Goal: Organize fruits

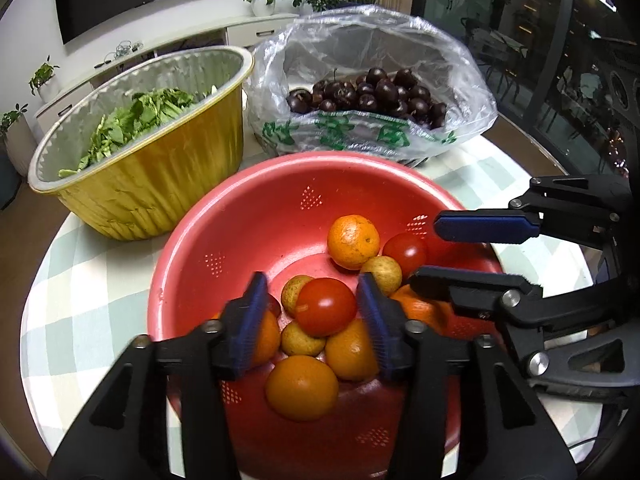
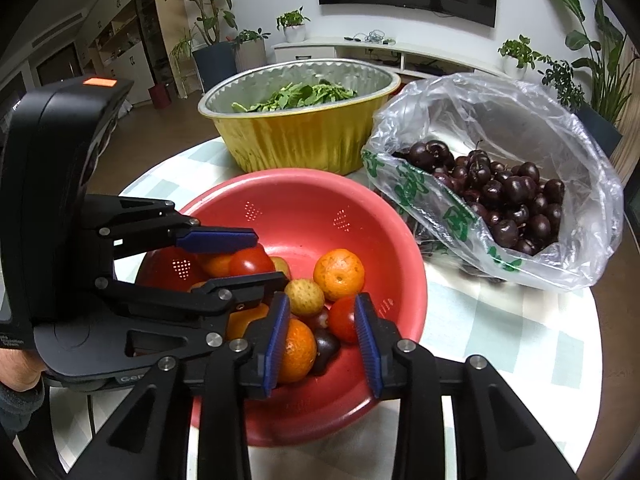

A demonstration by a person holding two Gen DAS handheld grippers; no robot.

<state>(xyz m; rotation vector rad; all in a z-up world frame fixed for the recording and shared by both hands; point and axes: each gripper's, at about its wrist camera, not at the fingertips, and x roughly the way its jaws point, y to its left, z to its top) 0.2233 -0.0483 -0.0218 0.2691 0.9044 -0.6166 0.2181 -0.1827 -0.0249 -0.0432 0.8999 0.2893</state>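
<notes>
You can see green printed characters on the plastic bag (image 2: 472, 216) at two o'clock from the red colander (image 2: 320, 200), but they are folded and not readable. On the left gripper (image 2: 240, 256) body only "Gen" is legible.

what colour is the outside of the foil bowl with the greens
Gold outside, silver inside; the foil bowl shows best in the right wrist view.

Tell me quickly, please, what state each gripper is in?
Left gripper: open over the red colander, holding nothing.
Right gripper: open, holding nothing.
</notes>
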